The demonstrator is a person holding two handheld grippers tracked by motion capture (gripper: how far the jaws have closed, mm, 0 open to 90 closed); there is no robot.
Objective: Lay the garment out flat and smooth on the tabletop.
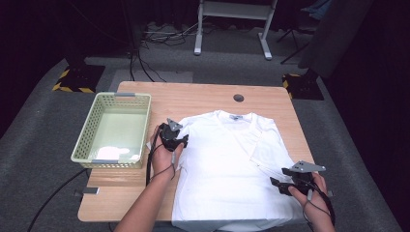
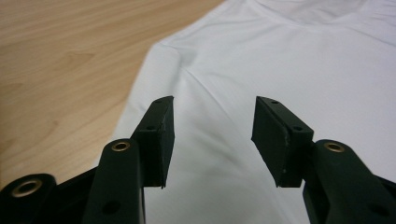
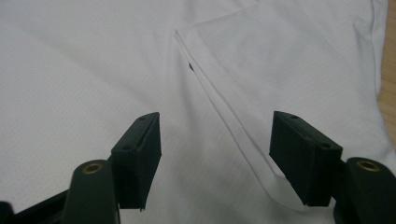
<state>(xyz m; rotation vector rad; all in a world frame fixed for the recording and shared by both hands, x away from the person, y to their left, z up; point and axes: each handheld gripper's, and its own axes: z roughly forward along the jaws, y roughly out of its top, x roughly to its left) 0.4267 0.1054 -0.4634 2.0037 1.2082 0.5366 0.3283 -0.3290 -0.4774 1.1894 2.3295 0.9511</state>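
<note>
**White T-shirt flat on the bench, one sleeve folded in, both jaws empty**

A dim room with grey carpet surrounds a light wooden bench (image 1: 203, 96) in the middle of the high view. Nearest the camera, at the bottom of the frame, two forearms come in. The right hand-held gripper (image 1: 278, 185) sits at the lower right, over the shirt's edge near the hem; in the right gripper view its jaws stand spread with only cloth beneath them, and the folded sleeve's hem runs diagonally between them without being pinched.

The white T-shirt (image 1: 222, 164) lies face up, collar toward the top of the frame, covering the centre and lower centre of the bench. Its sleeve (image 1: 268, 150) at the right of the frame is already turned inward over the body. The sleeve at the left of the frame appears not yet folded, nor the body, so most of the folding seems to remain.

The left hand-held gripper (image 1: 180, 140) is at centre left, by the shirt's left shoulder, jaws spread and gripping nothing.

Farther left, a pale green basket (image 1: 92, 130) rests on the bench's left edge, with something white in it.
</note>
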